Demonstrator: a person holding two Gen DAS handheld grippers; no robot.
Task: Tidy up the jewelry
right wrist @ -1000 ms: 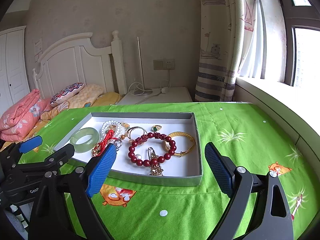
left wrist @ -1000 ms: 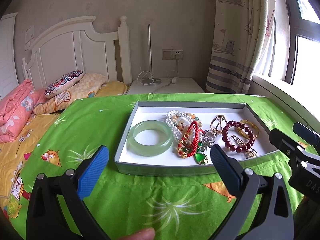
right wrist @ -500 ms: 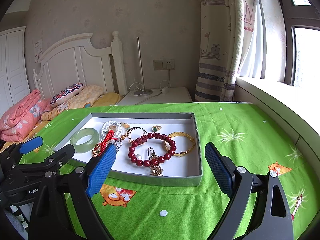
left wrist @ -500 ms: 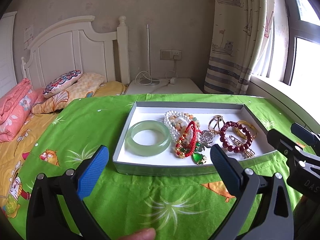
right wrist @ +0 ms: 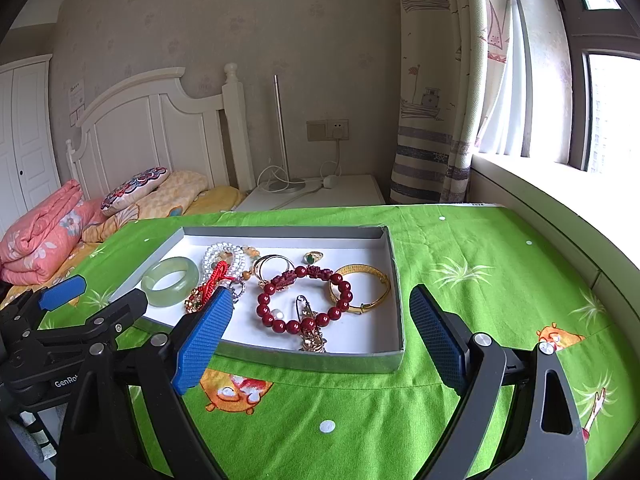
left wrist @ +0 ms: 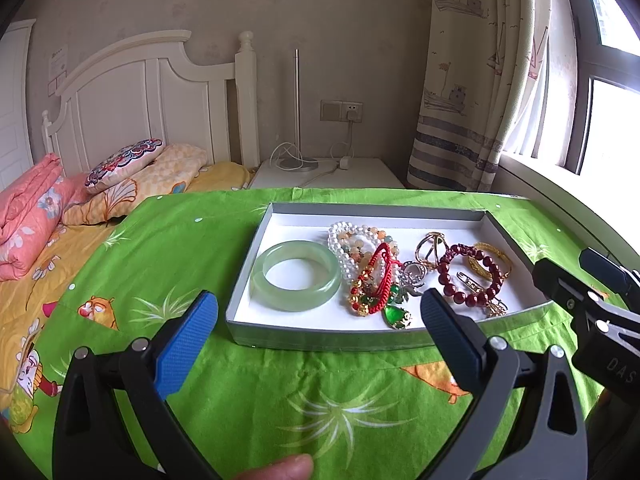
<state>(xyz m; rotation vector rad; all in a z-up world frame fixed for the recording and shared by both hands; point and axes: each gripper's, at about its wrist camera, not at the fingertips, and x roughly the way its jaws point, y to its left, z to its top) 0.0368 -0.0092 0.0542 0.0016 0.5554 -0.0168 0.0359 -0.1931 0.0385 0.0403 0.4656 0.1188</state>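
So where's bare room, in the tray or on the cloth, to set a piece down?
In the tray: the white strip along its far wall and a corner patch right of the gold bangle. The middle is crowded, from the jade bangle to the red beads. The green cloth right of the tray is bare.

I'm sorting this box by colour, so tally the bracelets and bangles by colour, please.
Green jade bangle: 1
Dark red bead bracelet: 1
Gold bangle: 1
White pearl bracelet: 1
Red cord bracelet: 1
Total: 5
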